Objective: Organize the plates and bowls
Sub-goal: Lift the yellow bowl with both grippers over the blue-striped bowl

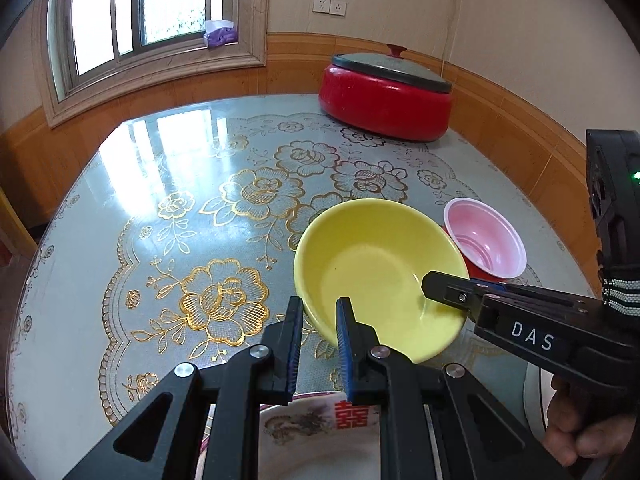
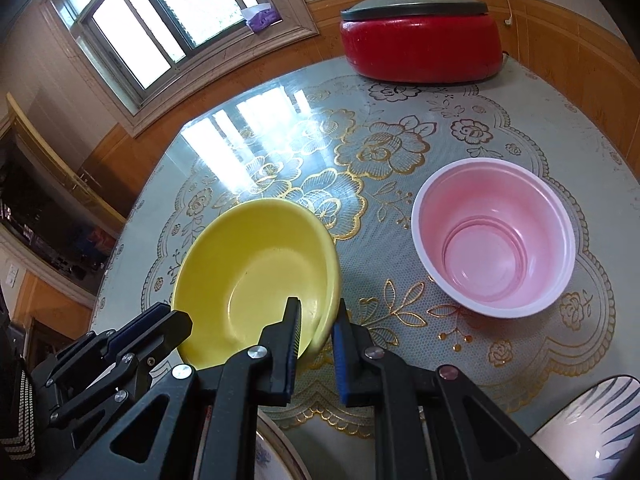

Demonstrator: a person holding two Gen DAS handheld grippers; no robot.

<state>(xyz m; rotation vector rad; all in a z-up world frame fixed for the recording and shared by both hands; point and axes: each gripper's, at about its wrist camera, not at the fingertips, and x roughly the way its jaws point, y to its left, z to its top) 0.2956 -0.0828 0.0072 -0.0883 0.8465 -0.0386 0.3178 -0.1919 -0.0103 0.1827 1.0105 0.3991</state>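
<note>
On the glass-topped table [image 1: 132, 152] with the gold flower mat, the yellow bowl [image 1: 380, 272] sits tilted, its near rim caught between both tools. Right gripper [image 2: 318, 320] has its fingers straddling the bowl's near-right rim, one inside and one outside, with a bit of daylight showing, so I'd say not fully pinched yet. Left gripper [image 1: 320, 314] is at the near-left rim, fingers apart with the edge between them, same story. Pink bowl [image 2: 494, 236] stands upright just beside the yellow one, off to the right, untouched. A patterned plate [image 1: 320, 432] peeks in under the left tool, and a striped dish [image 2: 592, 428] shows at the right edge. Red lidded cooker [image 1: 386, 96] is way at the back.

My guess: we're at the grab-the-yellow-bowl step. Next move needs one tool to close firmly on the rim, then lift and carry it over, probably to nest with the pink one or onto a plate. Slick rim, could slip.
</note>
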